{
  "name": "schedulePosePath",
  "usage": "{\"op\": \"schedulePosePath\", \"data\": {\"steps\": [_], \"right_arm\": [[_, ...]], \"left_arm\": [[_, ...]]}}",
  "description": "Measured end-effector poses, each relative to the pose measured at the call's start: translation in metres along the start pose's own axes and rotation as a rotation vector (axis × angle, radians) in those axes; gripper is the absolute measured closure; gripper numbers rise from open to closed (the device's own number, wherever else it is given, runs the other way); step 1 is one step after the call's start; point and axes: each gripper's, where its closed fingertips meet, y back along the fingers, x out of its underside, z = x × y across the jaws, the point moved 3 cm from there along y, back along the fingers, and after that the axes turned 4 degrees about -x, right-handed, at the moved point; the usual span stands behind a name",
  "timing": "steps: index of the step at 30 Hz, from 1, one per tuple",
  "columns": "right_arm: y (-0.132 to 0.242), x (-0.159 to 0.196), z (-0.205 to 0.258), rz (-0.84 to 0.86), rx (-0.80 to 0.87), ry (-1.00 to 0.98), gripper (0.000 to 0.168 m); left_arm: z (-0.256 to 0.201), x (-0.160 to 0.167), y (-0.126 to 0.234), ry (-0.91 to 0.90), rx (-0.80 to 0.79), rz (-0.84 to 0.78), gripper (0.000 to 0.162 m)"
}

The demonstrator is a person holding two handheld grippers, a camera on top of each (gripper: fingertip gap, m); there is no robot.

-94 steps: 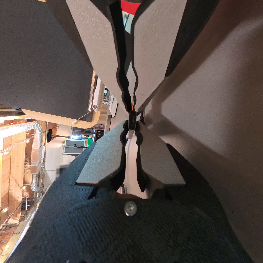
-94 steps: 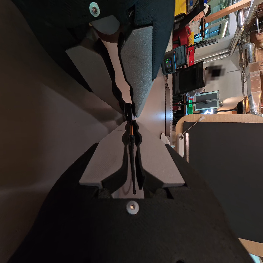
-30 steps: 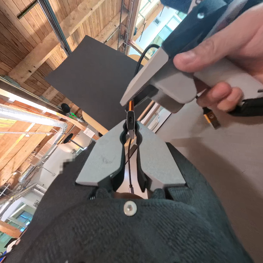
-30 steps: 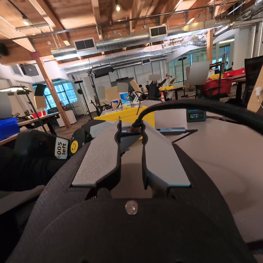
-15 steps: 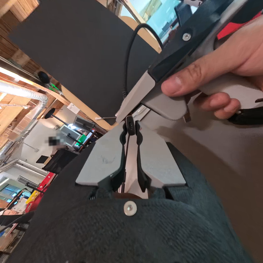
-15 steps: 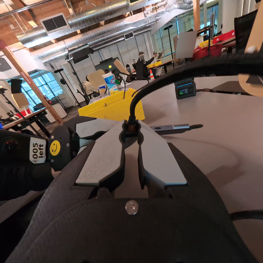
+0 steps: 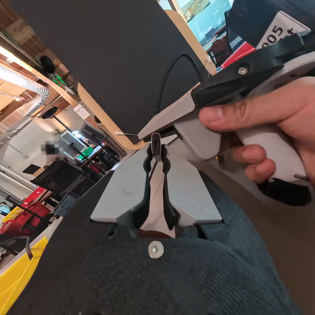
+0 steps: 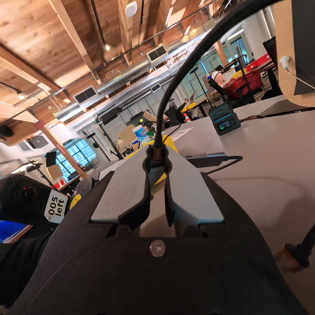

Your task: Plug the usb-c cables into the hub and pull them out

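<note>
Left claw point(image 7: 156, 150) pinching hub point(image 7: 155, 147), port end outward. Right claw point(image 8: 157, 153) clamped on cable point(image 8: 172, 88) plug, above grey bench point(image 8: 255, 162).

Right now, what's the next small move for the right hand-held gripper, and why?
Probably turn the right hand-held gripper so its copper-collared black USB-C plug faces the small grey metal hub pinched by the left hand-held gripper: the hub's port looks empty and the plug isn't lined up with it.

Sitting upright at frame centre – grey hub point(image 7: 156, 148); arching upward, top right – black usb-c cable point(image 8: 173, 88), copper-collared plug.
</note>
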Motion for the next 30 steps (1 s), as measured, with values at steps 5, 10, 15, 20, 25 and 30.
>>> {"op": "schedulePosePath", "data": {"steps": [5, 10, 15, 20, 25, 30], "right_arm": [[-0.004, -0.002, 0.003, -0.012, -0.014, 0.003, 0.16], [-0.005, 0.002, 0.009, 0.163, -0.094, 0.108, 0.159], [0.013, -0.014, 0.004, 0.216, -0.115, 0.18, 0.159], [0.019, -0.006, 0.011, 0.332, -0.14, 0.389, 0.159], [0.026, 0.004, 0.005, 0.415, -0.087, 0.564, 0.159], [0.025, 0.014, 0.011, 0.461, -0.083, 0.716, 0.159]], "left_arm": [[0.005, -0.003, 0.002, 0.024, -0.014, -0.028, 0.154], [0.006, 0.0, 0.01, 0.195, 0.13, -0.098, 0.15], [0.012, 0.008, 0.02, 0.659, 0.472, -0.083, 0.145], [-0.003, 0.017, 0.02, 0.683, 0.571, 0.009, 0.13], [-0.022, 0.012, 0.027, 0.778, 0.74, 0.05, 0.114], [-0.022, 0.012, 0.025, 0.865, 0.762, 0.062, 0.119]]}}
